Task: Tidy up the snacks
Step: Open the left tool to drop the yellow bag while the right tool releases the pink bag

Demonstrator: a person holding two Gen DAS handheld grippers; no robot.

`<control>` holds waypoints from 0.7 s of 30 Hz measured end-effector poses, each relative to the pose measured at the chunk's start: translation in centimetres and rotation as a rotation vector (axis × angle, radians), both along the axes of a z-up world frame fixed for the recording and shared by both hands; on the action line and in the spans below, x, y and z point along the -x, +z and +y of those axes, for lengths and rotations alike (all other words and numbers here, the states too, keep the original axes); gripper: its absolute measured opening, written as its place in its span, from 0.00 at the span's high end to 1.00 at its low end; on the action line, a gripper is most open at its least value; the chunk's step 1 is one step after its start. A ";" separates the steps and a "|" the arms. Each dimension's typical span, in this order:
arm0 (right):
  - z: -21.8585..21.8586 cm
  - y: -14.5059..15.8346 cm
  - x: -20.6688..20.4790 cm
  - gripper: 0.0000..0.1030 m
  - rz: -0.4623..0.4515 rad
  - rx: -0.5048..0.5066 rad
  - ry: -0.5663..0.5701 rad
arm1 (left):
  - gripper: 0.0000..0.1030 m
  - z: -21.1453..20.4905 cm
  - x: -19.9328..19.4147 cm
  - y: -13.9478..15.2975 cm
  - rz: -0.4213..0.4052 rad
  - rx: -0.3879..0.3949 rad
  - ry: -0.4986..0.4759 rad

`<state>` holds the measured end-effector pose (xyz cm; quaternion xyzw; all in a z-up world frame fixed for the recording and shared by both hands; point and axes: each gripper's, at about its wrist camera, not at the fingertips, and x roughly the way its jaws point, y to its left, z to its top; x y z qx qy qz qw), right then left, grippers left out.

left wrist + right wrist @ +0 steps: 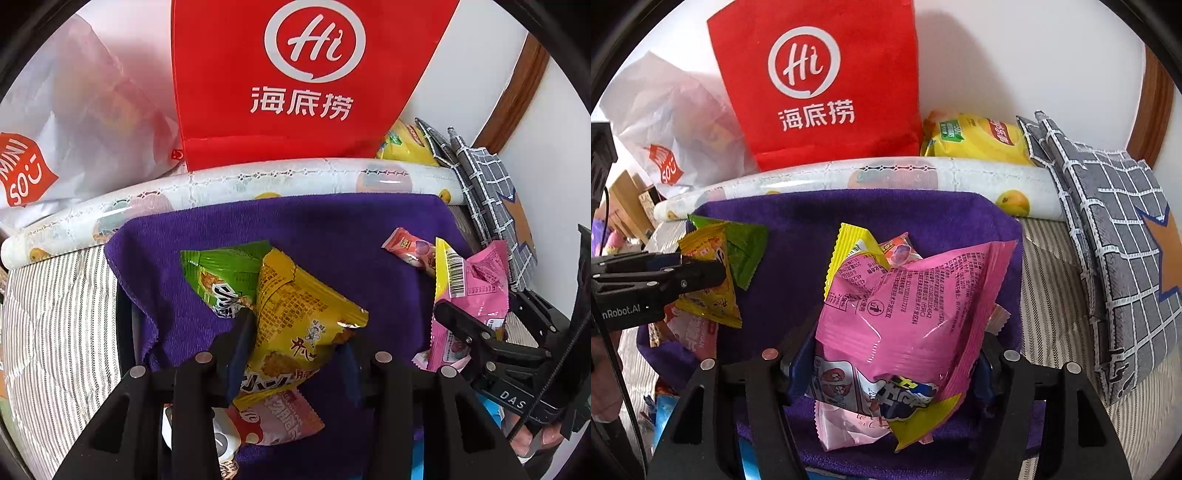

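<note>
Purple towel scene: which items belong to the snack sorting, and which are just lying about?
Job: yellow snack packet, green packet, pink packet, small pink candy, purple towel.
Lying about: red bag, white plastic bag, checked cloth, patterned roll.

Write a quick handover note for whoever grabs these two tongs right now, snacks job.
Left tongs: around the yellow snack bag, which lies over a green bag; grip unclear.
Right tongs: around the big pink bag; grip unclear.
Both bags are over the purple towel. A pink packet lies under the yellow one, and a small pink candy sits further back.
Done: nothing visibly sorted yet.
Left: place both bags, then the loose ones.
</note>
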<state>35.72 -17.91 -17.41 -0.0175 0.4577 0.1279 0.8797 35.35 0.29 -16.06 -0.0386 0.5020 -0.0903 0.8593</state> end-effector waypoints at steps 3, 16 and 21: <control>0.1 0.1 0.1 0.30 -0.002 -0.002 0.015 | 0.58 0.0 -0.1 -0.2 0.008 -0.004 0.000; -0.6 1.9 1.1 0.18 -0.064 -0.065 0.047 | 0.37 -1.2 -0.3 -0.7 0.032 -0.020 -0.013; -1.4 2.3 1.1 0.18 -0.077 -0.093 0.024 | 0.32 -1.9 0.1 0.1 0.009 -0.029 -0.030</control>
